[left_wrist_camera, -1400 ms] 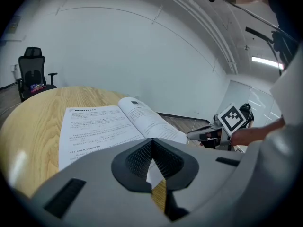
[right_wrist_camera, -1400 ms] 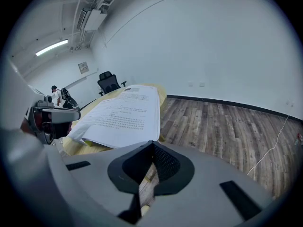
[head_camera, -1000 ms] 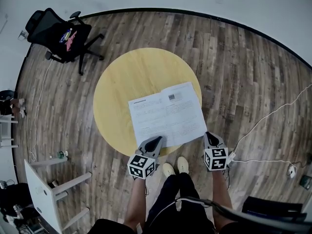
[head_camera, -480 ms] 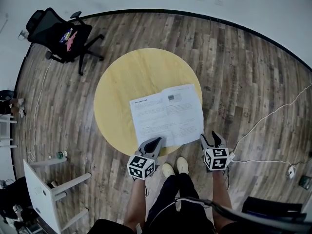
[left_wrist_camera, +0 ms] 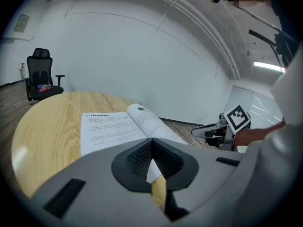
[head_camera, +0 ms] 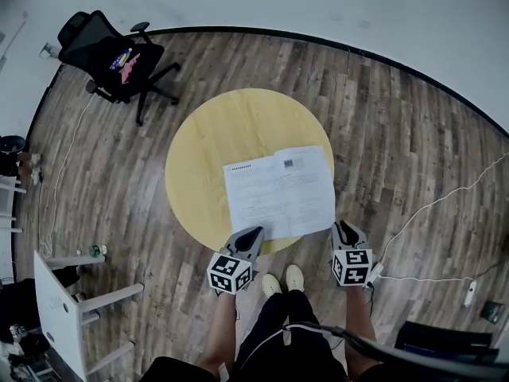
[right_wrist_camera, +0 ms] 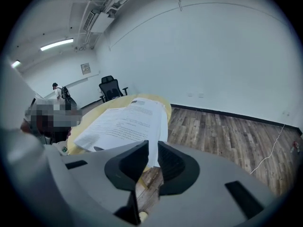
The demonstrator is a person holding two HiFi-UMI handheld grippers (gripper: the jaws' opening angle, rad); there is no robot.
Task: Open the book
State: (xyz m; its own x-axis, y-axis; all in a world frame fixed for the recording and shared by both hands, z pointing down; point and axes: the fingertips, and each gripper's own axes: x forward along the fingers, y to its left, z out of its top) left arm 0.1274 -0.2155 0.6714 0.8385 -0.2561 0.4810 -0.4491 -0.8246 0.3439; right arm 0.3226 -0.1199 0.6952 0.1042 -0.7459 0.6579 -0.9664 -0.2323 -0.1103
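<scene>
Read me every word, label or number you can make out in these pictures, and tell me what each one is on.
No text can be quoted; nothing is legible.
book: printed lines and a dark block on the open pages, too small to read.
wall sign: too small to read.
marker cube: black-and-white pattern only, no words.

Dk trousers (head_camera: 274,325), pale shoes (head_camera: 275,281), grey L gripper (head_camera: 254,231), R gripper (head_camera: 343,227), b&w cubes (head_camera: 231,272)
</scene>
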